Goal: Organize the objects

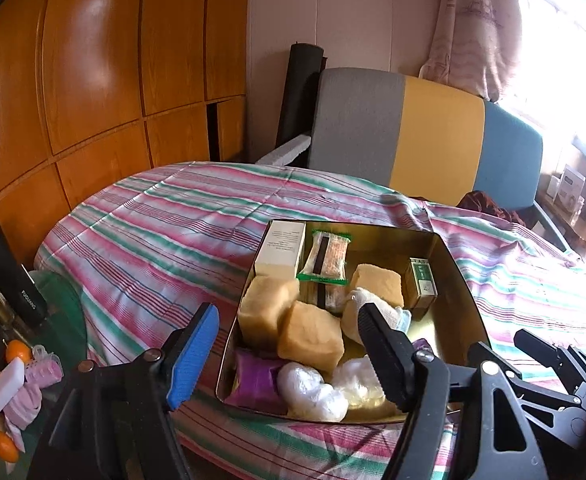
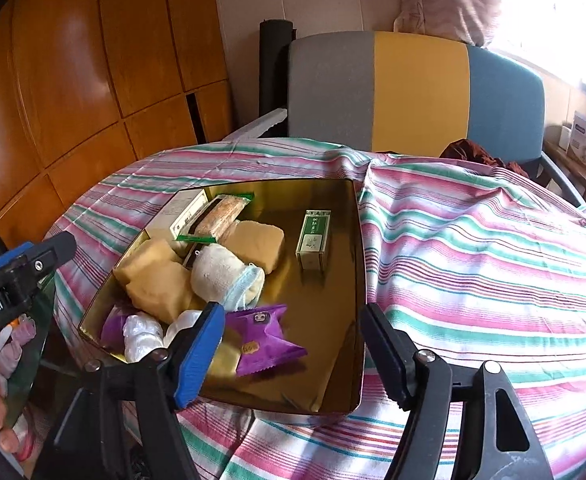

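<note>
A gold metal tin (image 1: pixel 459 280) (image 2: pixel 357 264) sits on the striped bedcover. It holds tan wrapped blocks (image 1: pixel 309 338) (image 2: pixel 161 288), a white box (image 1: pixel 281 250), a green-edged snack pack (image 1: pixel 327 258) (image 2: pixel 219 210), a small green box (image 1: pixel 421 282) (image 2: pixel 313 238), a cream sock bundle (image 2: pixel 223 276), white plastic bundles (image 1: pixel 311 394) and purple packets (image 1: pixel 255 380) (image 2: pixel 265 338). My left gripper (image 1: pixel 289 320) is open and empty above the tin's near left part. My right gripper (image 2: pixel 293 320) is open and empty over the tin's near edge, above a purple packet.
A side table at the left holds oranges (image 1: pixel 17 350), pink hair rollers (image 1: pixel 45 368), a white bar (image 1: pixel 7 386) and a black device (image 1: pixel 9 264). A grey, yellow and blue chair back (image 1: pixel 413 136) (image 2: pixel 413 92) stands behind the bed. Wooden cabinets (image 1: pixel 93 60) line the left.
</note>
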`<state>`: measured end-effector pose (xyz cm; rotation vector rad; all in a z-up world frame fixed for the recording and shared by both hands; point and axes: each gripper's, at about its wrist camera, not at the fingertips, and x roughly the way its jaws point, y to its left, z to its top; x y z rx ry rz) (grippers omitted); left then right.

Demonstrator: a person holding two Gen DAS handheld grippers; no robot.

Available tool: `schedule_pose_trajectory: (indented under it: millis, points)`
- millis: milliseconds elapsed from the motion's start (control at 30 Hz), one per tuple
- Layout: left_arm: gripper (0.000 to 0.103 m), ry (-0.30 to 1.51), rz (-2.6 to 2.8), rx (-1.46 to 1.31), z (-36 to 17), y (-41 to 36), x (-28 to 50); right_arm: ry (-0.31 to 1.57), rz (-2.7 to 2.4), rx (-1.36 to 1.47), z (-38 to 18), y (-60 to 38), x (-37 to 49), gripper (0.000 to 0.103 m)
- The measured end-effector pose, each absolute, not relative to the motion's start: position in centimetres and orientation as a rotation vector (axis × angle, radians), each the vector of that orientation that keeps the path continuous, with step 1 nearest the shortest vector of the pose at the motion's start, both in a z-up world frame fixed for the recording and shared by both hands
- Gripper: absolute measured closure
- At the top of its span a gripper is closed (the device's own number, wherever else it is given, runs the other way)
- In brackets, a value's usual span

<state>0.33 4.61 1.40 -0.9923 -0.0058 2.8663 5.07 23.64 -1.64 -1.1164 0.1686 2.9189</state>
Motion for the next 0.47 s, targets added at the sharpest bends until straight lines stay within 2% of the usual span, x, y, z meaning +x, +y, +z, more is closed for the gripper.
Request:
schedule_pose_trajectory:
  millis: [467]
  points:
    - [0.031,0.027,2.86,-0.977,0.92,4.72,0.33,0.161,2.911,-1.14,-2.24,23.35,4.78,0.03]
